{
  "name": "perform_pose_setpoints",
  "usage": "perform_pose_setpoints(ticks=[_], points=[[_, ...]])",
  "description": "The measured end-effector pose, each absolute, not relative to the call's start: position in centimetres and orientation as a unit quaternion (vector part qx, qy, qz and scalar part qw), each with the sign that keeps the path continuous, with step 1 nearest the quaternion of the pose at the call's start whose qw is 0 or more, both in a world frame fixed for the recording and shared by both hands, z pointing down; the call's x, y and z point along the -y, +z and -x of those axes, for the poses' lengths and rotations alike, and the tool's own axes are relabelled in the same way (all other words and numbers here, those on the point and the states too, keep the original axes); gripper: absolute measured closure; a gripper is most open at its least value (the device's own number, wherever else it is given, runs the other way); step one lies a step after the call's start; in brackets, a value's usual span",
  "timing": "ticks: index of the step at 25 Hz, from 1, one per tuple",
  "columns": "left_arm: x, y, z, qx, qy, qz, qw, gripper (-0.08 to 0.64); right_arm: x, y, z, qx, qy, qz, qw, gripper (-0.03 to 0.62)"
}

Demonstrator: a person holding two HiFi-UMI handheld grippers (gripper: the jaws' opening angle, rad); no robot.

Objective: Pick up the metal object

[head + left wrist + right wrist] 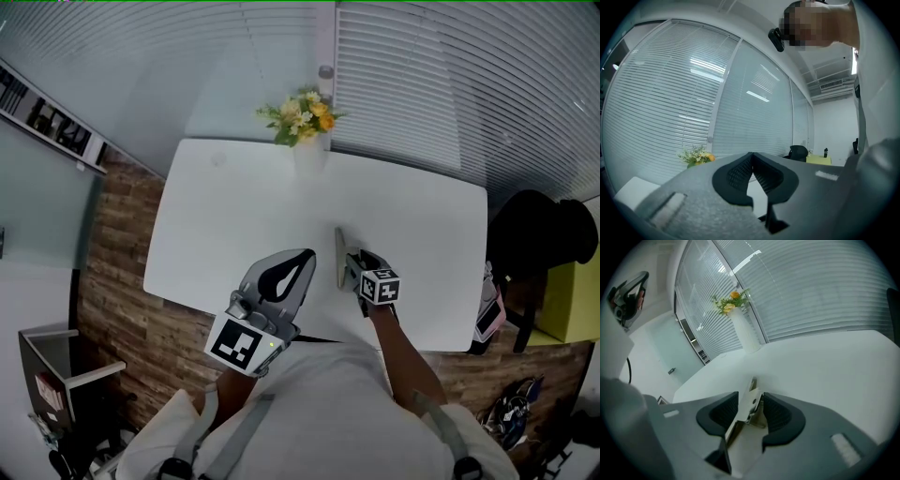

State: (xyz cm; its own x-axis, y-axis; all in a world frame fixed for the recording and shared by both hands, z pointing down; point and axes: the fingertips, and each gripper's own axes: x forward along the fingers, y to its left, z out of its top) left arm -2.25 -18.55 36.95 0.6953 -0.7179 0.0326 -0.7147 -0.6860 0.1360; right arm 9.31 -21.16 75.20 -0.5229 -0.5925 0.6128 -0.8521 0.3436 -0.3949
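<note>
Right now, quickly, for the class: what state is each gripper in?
Left gripper: shut, nothing in it.
Right gripper: open, with the metal object between its jaws, not yet clamped.

Left gripper [306, 255]: held level at the near left, pointing far. Jaws closed tip to tip, nothing between them. Right gripper [356, 264]: tilted downward on the bare right forearm [405, 361], pointing far. Jaws stand wide apart with the metal object [746, 406] between the pads, unclamped.
</note>
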Motion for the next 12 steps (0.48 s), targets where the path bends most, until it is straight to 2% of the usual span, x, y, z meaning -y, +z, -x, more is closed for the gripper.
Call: perform_pose_setpoints(ticks=[6,9,12], points=[[18.56,37.13,2.88,0.396,-0.008,-0.915,0.071,0.554,21.22,75.78,-8.85,0.795,0.366,-0.451,0.174,0.43],[18.58,37.23,3.06,0.399,-0.007,-0.914,0.073,0.554,21.24,76.04,-9.09,0.792,0.37,-0.455,0.169,0.49],[18.69,37.38,3.23,0.4,-0.006,-0.913,0.074,0.554,21.34,76.17,-9.01,0.792,0.38,-0.452,0.155,0.502]])
